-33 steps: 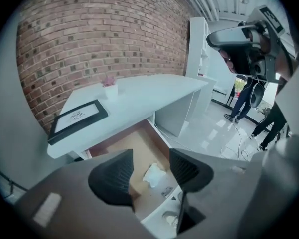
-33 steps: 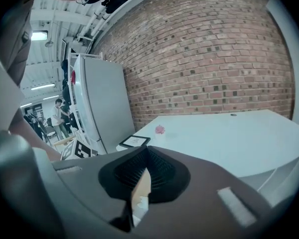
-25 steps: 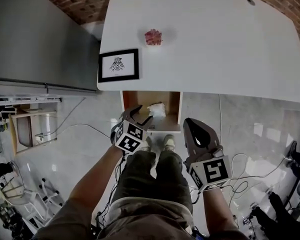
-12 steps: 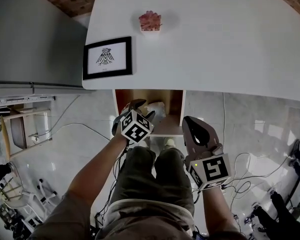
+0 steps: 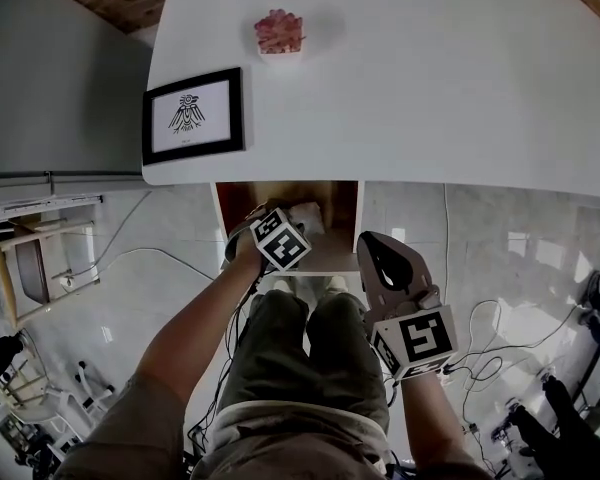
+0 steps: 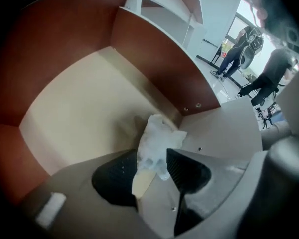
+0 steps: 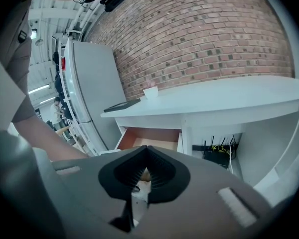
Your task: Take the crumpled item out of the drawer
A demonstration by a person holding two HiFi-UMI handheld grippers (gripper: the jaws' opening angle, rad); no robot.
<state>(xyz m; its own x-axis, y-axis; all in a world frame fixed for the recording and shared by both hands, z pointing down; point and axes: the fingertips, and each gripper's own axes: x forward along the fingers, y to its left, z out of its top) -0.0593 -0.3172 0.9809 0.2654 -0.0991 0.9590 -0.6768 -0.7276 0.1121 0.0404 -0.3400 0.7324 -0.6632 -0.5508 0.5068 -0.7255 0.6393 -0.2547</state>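
At the counter's [image 5: 430,78] left edge a framed picture [image 5: 193,116] lies flat, and a small pink thing [image 5: 279,32] sits further back; neither is my concern. Below the counter's near edge the drawer [image 5: 352,218] stands pulled out, and my left gripper [image 5: 270,230] is reached down into it. Its fingers are spread wide. The crumpled item [image 6: 157,143], a white wad, sits on the drawer floor [image 6: 84,108] close to the right wall and corner, right at the gap between the fingertips. I cannot tell if either finger touches it yet, and nothing is gripped. My right gripper [image 5: 395,278] hangs outside the drawer front, over my legs, fingers pressed together on nothing. The risk I see is closing too early and pinching only a loose edge, so the wad tears or slips free as I lift. A push forward could also shove this light thing into the corner, where the right finger would jam against the wall. Lifting at an angle could catch the gripper on the counter's near edge.
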